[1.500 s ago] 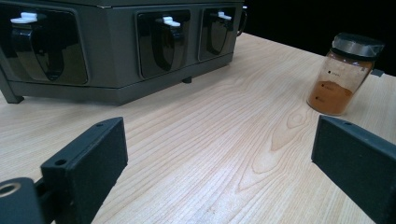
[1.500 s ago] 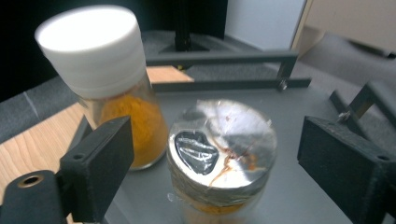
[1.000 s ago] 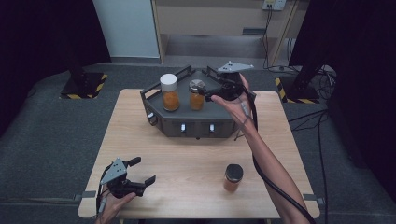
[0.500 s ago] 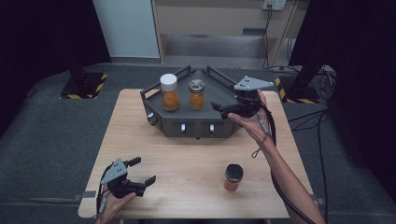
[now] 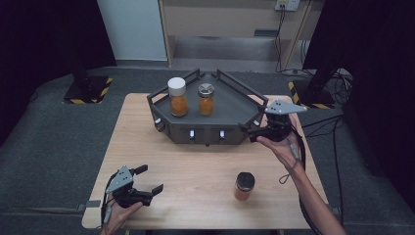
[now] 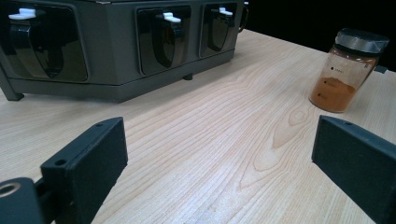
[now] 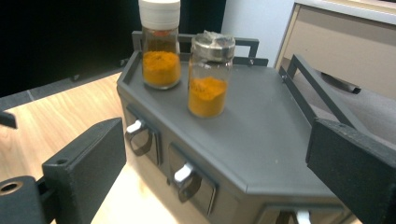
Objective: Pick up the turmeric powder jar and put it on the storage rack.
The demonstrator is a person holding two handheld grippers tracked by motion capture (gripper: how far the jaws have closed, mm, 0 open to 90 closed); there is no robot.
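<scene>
A dark grey rack (image 5: pixel 230 105) stands at the back middle of the wooden table. On its top are a white-lidded jar (image 5: pixel 177 97) and a silver-lidded jar (image 5: pixel 206 99), both holding orange powder. A third, dark-lidded jar (image 5: pixel 244 186) stands on the table near the front right. My right gripper (image 5: pixel 248 132) is open at the rack's right front corner and holds nothing. Its own view looks across the rack top (image 7: pixel 271 121) at both jars (image 7: pixel 161 44) (image 7: pixel 209 74). My left gripper (image 5: pixel 149 179) rests open at the front left, with the dark-lidded jar (image 6: pixel 348 70) ahead of it.
The rack's front face (image 6: pixel 116 42) carries several small drawer handles. Bare wood (image 5: pixel 195 166) lies between the rack and the front edge. Around the table are grey floor, a cabinet (image 5: pixel 225 19) at the back, and cables (image 5: pixel 337 122) at the right.
My right gripper has drawn back from the silver-lidded jar, moving right and toward the person; the jar stays on the rack. The left gripper has not moved.
</scene>
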